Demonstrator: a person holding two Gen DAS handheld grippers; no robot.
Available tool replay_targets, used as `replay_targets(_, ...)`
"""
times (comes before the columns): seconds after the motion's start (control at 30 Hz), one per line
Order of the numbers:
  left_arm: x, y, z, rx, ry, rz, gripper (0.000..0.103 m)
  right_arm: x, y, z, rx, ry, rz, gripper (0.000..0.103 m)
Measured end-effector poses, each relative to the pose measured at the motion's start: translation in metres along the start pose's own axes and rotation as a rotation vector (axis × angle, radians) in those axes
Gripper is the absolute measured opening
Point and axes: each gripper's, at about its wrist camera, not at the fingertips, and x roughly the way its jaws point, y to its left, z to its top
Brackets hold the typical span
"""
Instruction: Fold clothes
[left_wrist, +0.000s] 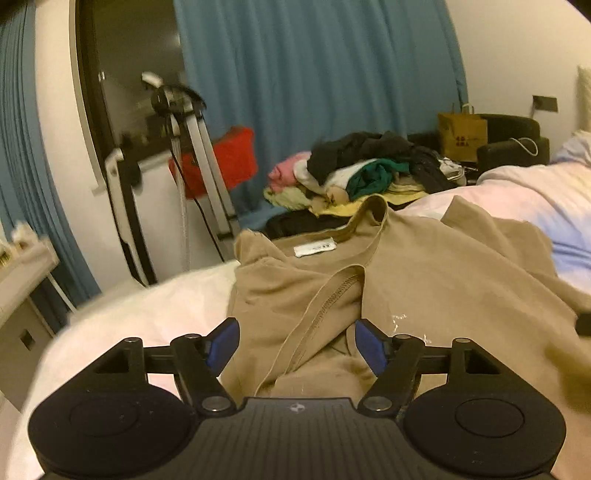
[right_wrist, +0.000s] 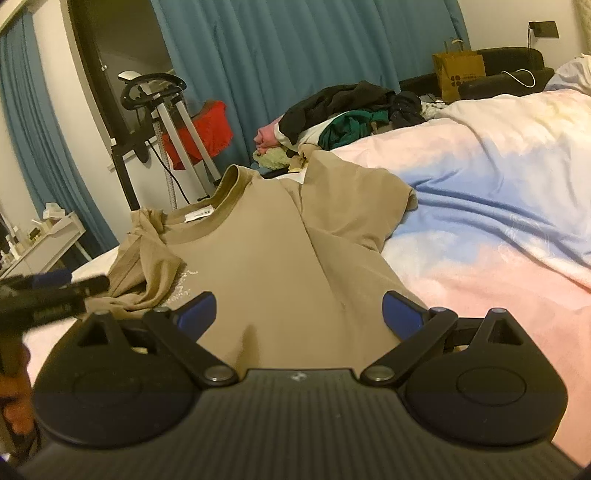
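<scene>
My tan T-shirt (right_wrist: 280, 240) lies spread on the bed (right_wrist: 498, 221), neck toward the far edge with its white label (right_wrist: 199, 215) showing inside the collar (right_wrist: 225, 192). The right sleeve (right_wrist: 373, 192) lies fairly flat on the pastel duvet; the left sleeve (right_wrist: 147, 251) is bunched and turned over on itself near the bed's edge.

My left hand-held gripper (left_wrist: 295, 341) has its blue pads spread, with a loose stitched hem (left_wrist: 325, 306) lying between them but not pinched; I judge the cloth is free there. My right hand-held gripper (right_wrist: 299, 314) also stands wide apart over the lower body of the shirt, pressing on nothing.

The shirt looks like light, thin knit: limp, no stiffness of its own, so it will sag and drag wherever I don't carry it, and it should slide easily over the smooth duvet. It isn't fragile, but a single-layer pinch may slip. I'd take hold on the doubled seams, at the shoulder by the collar and at the bottom hem on the same side, since those ridges give the pads something to bite. First, I think, the crumpled left sleeve wants flattening, grabbed by its stitched cuff.

A heap of other clothes (right_wrist: 343, 110) waits beyond the bed.
</scene>
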Motion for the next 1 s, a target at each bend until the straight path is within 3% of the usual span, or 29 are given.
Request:
replay_targets(0.1, 0.025, 0.004, 0.011, -0.078, 0.041, -0.066, 0.071, 0.001, -0.001, 0.000, -0.004, 0.003, -0.002, 0.098)
replay_targets(0.23, 0.055, -0.006, 0.022, -0.078, 0.062, -0.093, 0.068, 0.002, -0.002, -0.001, -0.010, 0.003, -0.008, 0.098)
replay_targets(0.27, 0.063, -0.008, 0.023, -0.084, 0.083, -0.103, 0.053, 0.003, -0.002, -0.001, -0.010, 0.004, -0.009, 0.098)
replay_targets(0.3, 0.070, -0.005, 0.024, -0.118, 0.123, -0.121, 0.025, 0.004, -0.002, -0.001, -0.010, 0.006, -0.011, 0.098)
replay_targets(0.33, 0.077, 0.001, 0.024, -0.167, 0.160, -0.126, 0.010, 0.005, -0.003, -0.002, -0.009, 0.009, -0.010, 0.098)
replay_targets(0.37, 0.082, 0.008, 0.025, -0.220, 0.188, -0.133, 0.002, 0.006, -0.004, -0.002, -0.009, 0.012, -0.009, 0.098)
replay_targets(0.57, 0.055, 0.111, 0.043, -0.458, 0.087, -0.057, 0.002, 0.009, -0.001, -0.006, -0.033, 0.024, -0.013, 0.098)
replay_targets(0.7, 0.026, 0.189, 0.064, -0.505, 0.022, 0.096, 0.002, 0.010, 0.001, -0.007, -0.056, 0.026, -0.028, 0.098)
replay_targets(0.83, 0.026, 0.257, 0.055, -0.580, 0.083, 0.284, 0.004, 0.016, -0.001, -0.010, -0.059, 0.039, -0.039, 0.098)
replay_targets(0.87, 0.026, 0.269, 0.045, -0.616, 0.102, 0.313, 0.007, 0.017, 0.000, -0.011, -0.066, 0.042, -0.044, 0.098)
replay_targets(0.93, 0.014, 0.289, 0.017, -0.710, 0.116, 0.324, 0.025, 0.019, 0.003, -0.012, -0.086, 0.044, -0.056, 0.098)
replay_targets(0.97, 0.008, 0.299, 0.003, -0.757, 0.123, 0.330, 0.042, 0.019, 0.005, -0.013, -0.095, 0.043, -0.062, 0.098)
replay_targets(1.0, 0.001, 0.308, -0.011, -0.799, 0.129, 0.332, 0.051, 0.020, 0.007, -0.013, -0.104, 0.043, -0.068, 0.098)
